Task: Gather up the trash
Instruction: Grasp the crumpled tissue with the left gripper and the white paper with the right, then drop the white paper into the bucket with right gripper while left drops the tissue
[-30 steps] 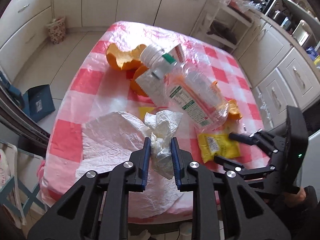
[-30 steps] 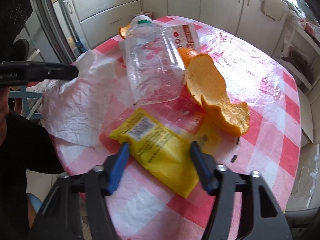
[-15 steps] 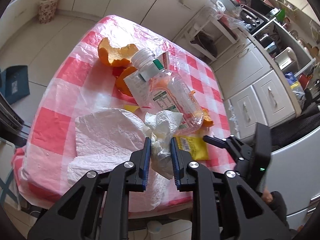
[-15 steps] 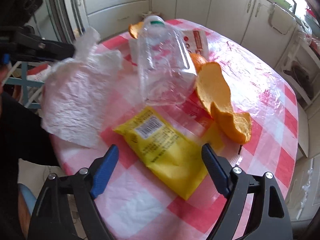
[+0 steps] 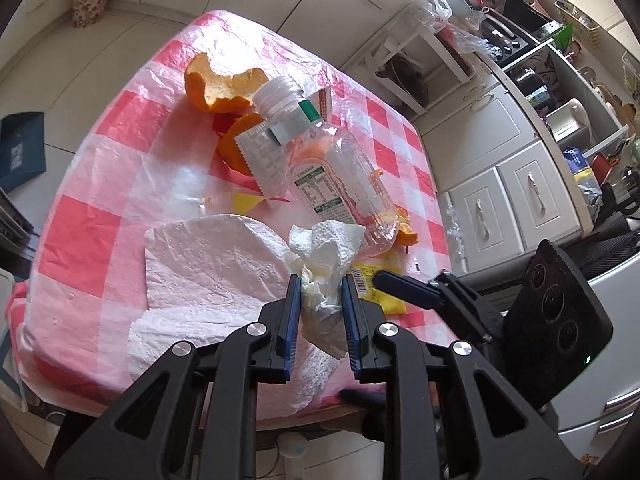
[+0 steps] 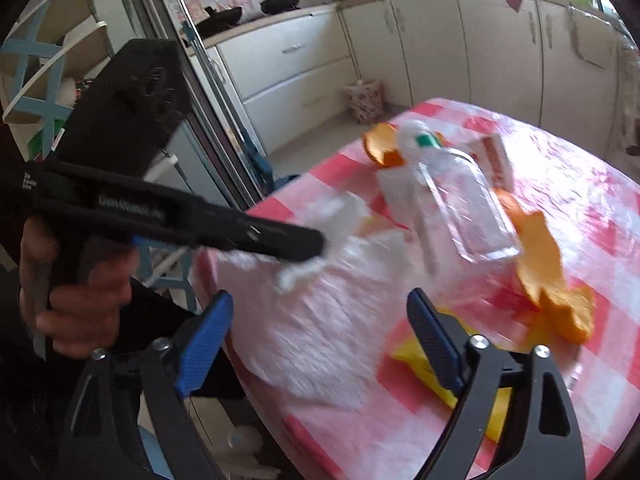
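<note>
Left gripper (image 5: 320, 300): fingers (image 5: 292, 312) pinching a crumpled paper towel (image 5: 324, 264); the bunched part is raised off the tabletop, the flat part (image 5: 212, 276) hangs below it over the near edge
Right gripper (image 6: 320, 344): fingers (image 6: 208, 340) spread wide, gripping nothing; it hangs above the near tabletop edge; this view is motion-blurred
Tabletop (image 5: 120, 152): red-and-white check cloth under clear plastic
Plastic bottle (image 5: 336, 176): lying on its side, white cap toward the far side; base just beside the held towel
Yellow wrapper (image 5: 376, 288): flat, near edge, partly hidden by the left gripper's finger; below the right gripper's right finger
Orange peel (image 5: 220, 84): beyond the bottle cap; another piece (image 6: 548, 272) right of the bottle base
</note>
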{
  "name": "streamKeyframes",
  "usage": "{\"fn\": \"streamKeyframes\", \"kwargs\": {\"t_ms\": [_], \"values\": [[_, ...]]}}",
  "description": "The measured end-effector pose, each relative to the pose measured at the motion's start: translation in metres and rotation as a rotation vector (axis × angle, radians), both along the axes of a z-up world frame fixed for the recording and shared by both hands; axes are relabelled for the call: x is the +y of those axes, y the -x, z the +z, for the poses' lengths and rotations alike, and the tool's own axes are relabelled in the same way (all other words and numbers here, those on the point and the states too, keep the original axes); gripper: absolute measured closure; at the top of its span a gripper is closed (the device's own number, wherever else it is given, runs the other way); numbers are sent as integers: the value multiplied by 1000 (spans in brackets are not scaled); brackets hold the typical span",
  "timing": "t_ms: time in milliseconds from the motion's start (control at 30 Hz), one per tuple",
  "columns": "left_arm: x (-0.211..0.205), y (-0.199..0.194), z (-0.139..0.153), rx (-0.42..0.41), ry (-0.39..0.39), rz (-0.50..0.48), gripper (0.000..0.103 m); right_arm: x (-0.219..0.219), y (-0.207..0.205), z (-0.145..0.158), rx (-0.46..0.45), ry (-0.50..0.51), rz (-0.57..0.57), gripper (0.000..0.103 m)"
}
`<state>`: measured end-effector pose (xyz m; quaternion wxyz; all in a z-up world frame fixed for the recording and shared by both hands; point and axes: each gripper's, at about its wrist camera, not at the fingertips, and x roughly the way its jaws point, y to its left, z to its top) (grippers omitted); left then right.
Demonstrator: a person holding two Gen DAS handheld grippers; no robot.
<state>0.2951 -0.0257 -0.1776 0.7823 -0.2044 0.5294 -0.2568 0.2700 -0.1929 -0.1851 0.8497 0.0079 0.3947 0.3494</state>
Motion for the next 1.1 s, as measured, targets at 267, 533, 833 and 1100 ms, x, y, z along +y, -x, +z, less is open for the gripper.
{"fn": "streamKeyframes", "kwargs": {"t_ms": [267,533,833,1100], "values": [[10,-2,-4,22,35,33,84,33,-24,-45,123,86,1,83],[39,-7,-2,35,59,119,83,13,-15,-39,94,150,-8,99],[40,-12,-3,18,6,139,83,-72,27,13,-4,28,-118,99],[-7,-8,17,-81,-23,35,83,-203,59,41,-46,53,-442,99]]}}
